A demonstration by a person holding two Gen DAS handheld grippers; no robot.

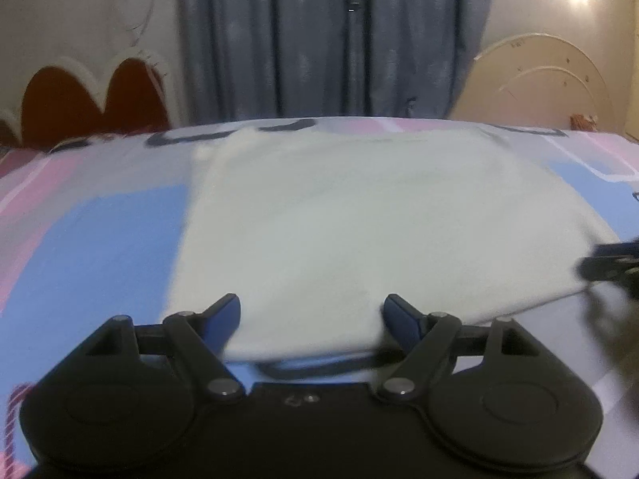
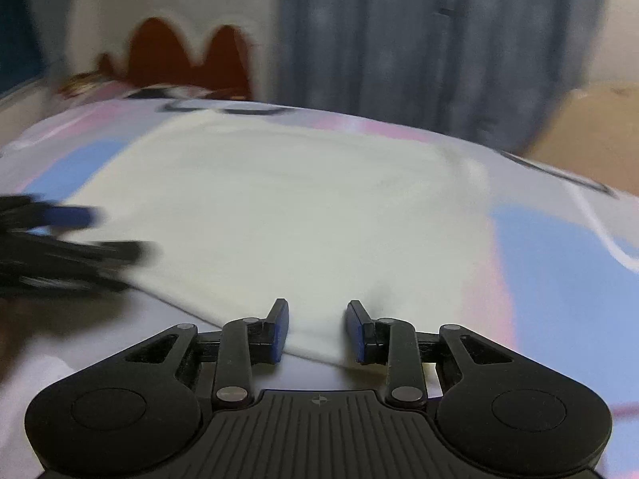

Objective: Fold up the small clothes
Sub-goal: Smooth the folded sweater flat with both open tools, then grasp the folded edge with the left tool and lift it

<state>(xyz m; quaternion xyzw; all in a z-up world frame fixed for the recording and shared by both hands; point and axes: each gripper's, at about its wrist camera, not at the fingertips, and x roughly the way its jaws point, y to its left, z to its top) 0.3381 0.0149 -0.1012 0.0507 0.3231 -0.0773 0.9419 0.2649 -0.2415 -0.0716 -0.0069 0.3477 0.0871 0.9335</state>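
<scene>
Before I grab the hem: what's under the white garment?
The white garment lies flat on a pink-and-blue printed sheet, which shows all round it. Whatever is directly beneath its middle is covered. Both grippers, left and right, straddle the near hem, open.

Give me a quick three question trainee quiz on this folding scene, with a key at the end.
1. True or false: the white garment lies spread flat on the patterned bedsheet.
2. Which gripper stands wider: A left gripper, B right gripper?
3. Fill in: behind the bed hangs a grey-blue ____.

Key: 1 true; 2 A; 3 curtain.
</scene>
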